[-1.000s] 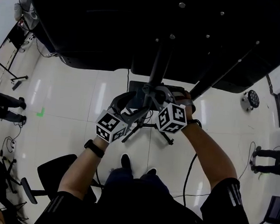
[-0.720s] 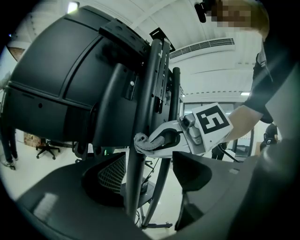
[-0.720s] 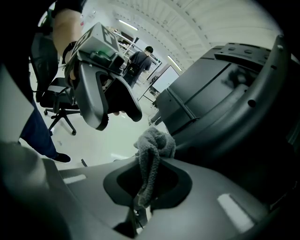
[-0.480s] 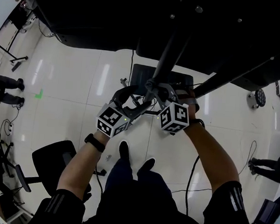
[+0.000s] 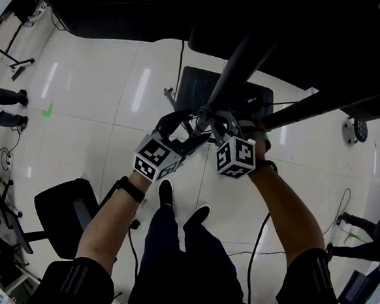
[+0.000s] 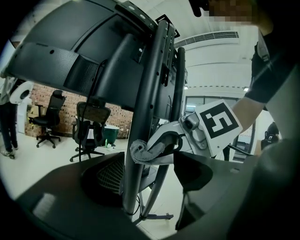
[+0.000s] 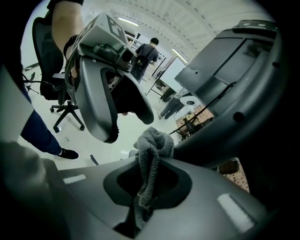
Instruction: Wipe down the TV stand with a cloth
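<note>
The TV stand's black pole [image 5: 244,57] slants down from the TV's dark back [image 5: 123,5] to a flat base [image 5: 198,90] on the floor. My right gripper [image 5: 209,121] is shut on a grey cloth [image 7: 153,140], which is pressed against the pole. In the left gripper view the cloth [image 6: 140,152] is bunched on the pole [image 6: 145,93] in the right gripper [image 6: 164,143]. My left gripper [image 5: 186,133] stands open with the pole between its jaws; a gap shows on one side. Seen from the right gripper view, the left gripper [image 7: 119,117] is just beyond the cloth.
A second slanted strut [image 5: 324,106] runs to the right. A black office chair [image 5: 64,210] stands at lower left, and the person's feet [image 5: 167,192] are below the grippers. A cable [image 5: 255,238] trails on the white floor. People stand at the far left [image 5: 1,97].
The head view has tilted, so the TV sits higher in frame and more floor shows. Both grippers stay close together at the pole with the cloth still held.
</note>
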